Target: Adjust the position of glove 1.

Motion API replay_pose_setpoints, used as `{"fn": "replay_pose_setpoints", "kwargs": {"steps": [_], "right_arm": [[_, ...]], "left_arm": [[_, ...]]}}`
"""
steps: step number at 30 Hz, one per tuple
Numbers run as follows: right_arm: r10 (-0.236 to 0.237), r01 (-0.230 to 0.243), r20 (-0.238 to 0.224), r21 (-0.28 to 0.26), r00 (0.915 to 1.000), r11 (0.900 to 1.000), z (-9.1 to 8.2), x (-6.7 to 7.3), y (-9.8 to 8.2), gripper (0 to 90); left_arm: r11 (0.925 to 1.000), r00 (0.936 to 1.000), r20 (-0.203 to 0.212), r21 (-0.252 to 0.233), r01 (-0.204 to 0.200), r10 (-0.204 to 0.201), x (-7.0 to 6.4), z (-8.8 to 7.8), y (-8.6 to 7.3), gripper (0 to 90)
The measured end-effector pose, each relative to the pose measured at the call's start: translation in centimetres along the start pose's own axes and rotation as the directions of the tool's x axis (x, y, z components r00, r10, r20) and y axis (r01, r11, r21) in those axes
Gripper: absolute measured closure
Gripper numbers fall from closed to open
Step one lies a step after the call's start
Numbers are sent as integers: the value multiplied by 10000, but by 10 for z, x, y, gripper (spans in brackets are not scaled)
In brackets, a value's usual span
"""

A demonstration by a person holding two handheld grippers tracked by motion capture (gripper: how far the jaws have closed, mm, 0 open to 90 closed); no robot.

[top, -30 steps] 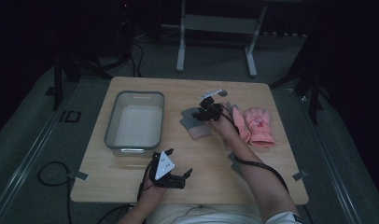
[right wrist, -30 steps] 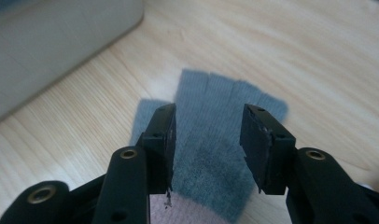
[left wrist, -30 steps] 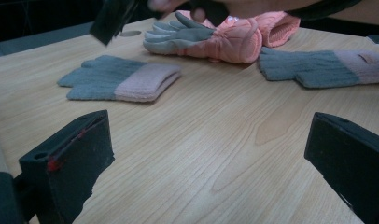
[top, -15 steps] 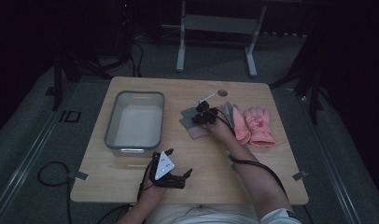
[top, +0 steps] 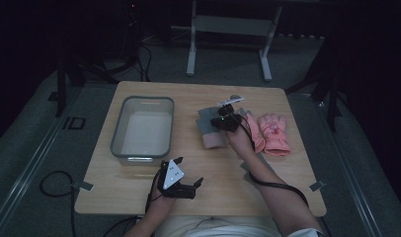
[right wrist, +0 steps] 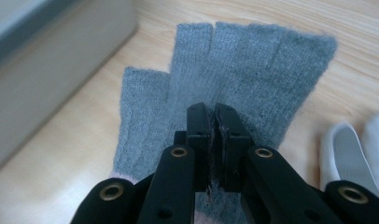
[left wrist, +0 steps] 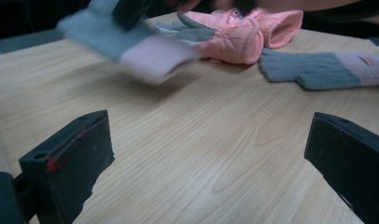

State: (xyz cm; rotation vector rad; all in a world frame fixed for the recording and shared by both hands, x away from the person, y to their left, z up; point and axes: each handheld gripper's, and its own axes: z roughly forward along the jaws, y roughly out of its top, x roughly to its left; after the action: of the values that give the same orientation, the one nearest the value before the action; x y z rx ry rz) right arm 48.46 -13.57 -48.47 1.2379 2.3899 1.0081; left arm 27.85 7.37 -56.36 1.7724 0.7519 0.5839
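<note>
a clear plastic bin (top: 141, 129) sits on the wooden table (top: 139, 190), with pink gloves (top: 273, 133) lying well apart to its right.

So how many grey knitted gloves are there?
2. One grey glove is in the right gripper, whose jaws have just closed on it; the other grey glove lies on the table beside the pink gloves. Others may be hidden.

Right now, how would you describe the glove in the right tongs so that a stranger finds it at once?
Start at the clear bin on the left of the table; just to its right lies a small heap of gloves. The grey glove is the fingerless knitted one with a pale pink cuff, pinched in the right tongs. Its neighbours are padded, pink and full-fingered.
</note>
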Motion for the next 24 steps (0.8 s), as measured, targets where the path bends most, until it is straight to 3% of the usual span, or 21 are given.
{"fn": "replay_pose_setpoints", "kwargs": {"steps": [8,10,11,12,14,16,18,19,21,24], "right_arm": [[725,-702,199,-985,9972,9927,-74,32,-26,858],[743,-710,276,-1060,9969,9918,-78,36,-29,858],[1051,-1010,252,-1292,9941,9865,-89,44,-41,857],[1065,-1003,404,-1333,9935,9860,-93,49,-49,858],[1321,-1269,279,-1397,9909,9820,-99,55,-62,858],[1305,-1220,514,-1436,9901,9821,-103,59,-74,857],[1613,-1560,264,-1407,9866,9777,-106,60,-83,858],[1548,-1477,420,-1379,9871,9794,-107,61,-87,857],[1551,-1467,541,-1350,9864,9799,-106,62,-93,858],[1906,-1837,523,-1144,9803,9763,-96,65,-111,857]], "left_arm": [[9997,9997,-96,-9,-238,238,-2,0,0,7],[9996,9995,-110,18,-293,293,-2,0,0,7],[9995,9995,-122,2,-305,305,-3,0,0,7],[9995,9994,-127,-5,-309,309,-3,0,0,7],[9995,9994,-122,-14,-323,322,-3,0,0,7],[9994,9994,-127,-29,-331,330,-4,0,0,7],[9994,9994,-132,-41,-334,334,-4,0,0,7],[9994,9993,-139,-41,-335,335,-4,0,0,7],[9994,9993,-157,-46,-336,335,-4,0,0,7],[9993,9991,-192,-28,-378,378,-4,0,0,7]]}}
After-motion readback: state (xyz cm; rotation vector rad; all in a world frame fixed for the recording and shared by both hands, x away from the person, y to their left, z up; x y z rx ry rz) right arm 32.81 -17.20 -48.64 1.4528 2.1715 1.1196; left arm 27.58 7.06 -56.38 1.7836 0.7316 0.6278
